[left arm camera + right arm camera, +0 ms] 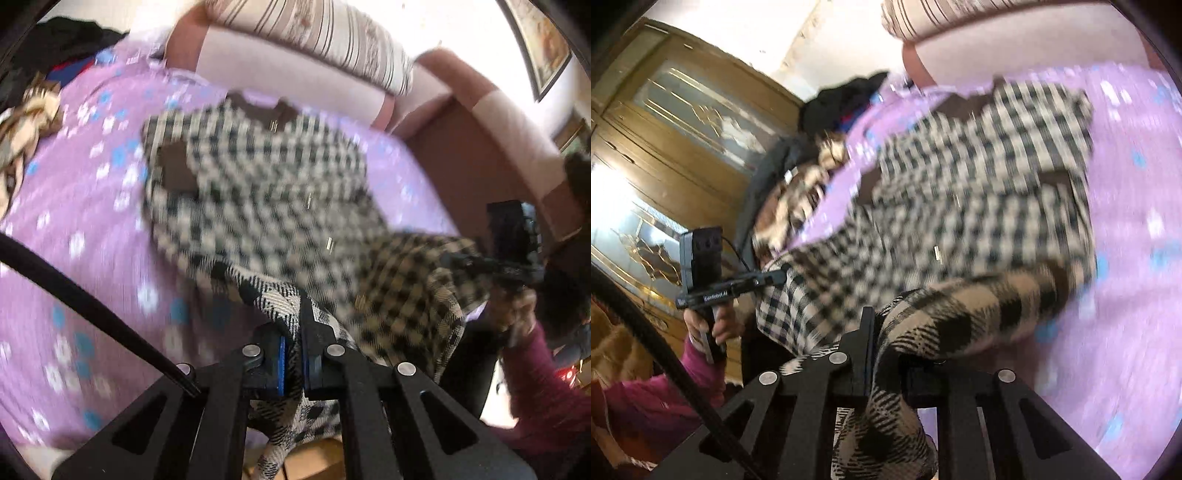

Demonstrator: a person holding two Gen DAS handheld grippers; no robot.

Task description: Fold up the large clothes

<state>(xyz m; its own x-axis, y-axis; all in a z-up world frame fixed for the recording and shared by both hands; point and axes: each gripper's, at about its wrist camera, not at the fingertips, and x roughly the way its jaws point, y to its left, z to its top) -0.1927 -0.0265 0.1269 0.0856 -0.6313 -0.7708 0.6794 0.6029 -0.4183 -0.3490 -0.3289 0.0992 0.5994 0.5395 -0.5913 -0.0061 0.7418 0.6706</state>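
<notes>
checked coat (258, 192) lies across the bed's purple floral sheet (74, 221), near hem lifted. left hand-held gripper (293, 354) clamped tight on one hem corner, right hand-held gripper (882, 354) pinching the other. thick woven cloth, soft, likely heavy and draping; hem corners seem the best hold. striped cushion (314, 33) behind, wooden wardrobe (665, 129) beside
</notes>
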